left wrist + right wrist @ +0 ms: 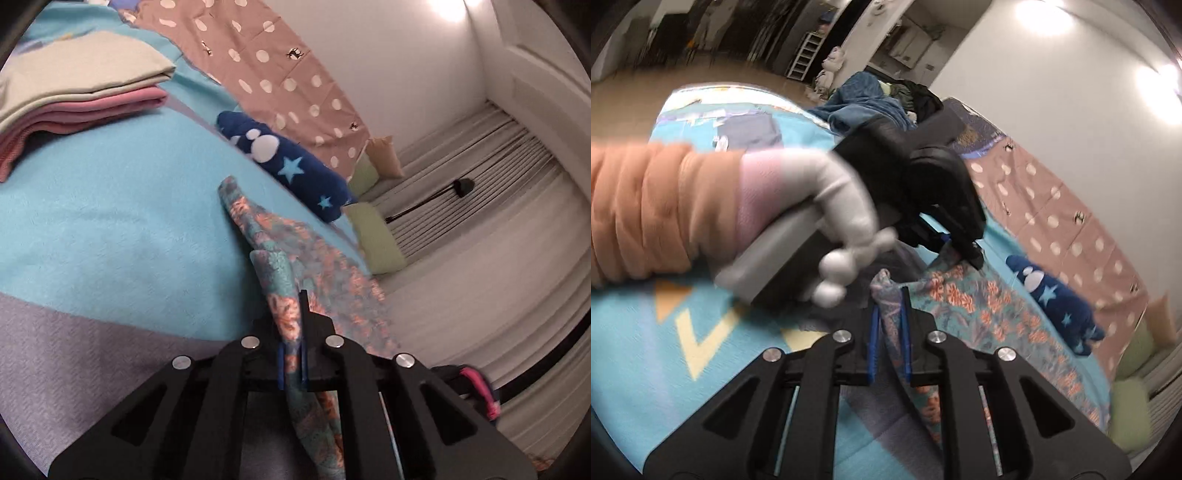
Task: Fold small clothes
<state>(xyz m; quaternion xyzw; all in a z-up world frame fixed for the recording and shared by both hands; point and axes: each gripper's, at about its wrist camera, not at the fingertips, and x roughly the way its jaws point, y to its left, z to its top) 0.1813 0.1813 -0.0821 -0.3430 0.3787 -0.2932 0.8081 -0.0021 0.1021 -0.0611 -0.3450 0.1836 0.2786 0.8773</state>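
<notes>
Over turquoise bedding, both tongs — left, right — pinch the floral garment, raised.

Both wrist views hover close above the blanket, sharing it.

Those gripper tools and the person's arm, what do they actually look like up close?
Each gripper, left gripper and right gripper, is a black plastic linkage with triangular cut-outs, round silver pins and blue-padded fingers. The person's hand wears a white glove, with a pink cuff under a ribbed orange sleeve. No cables are evident.
</notes>
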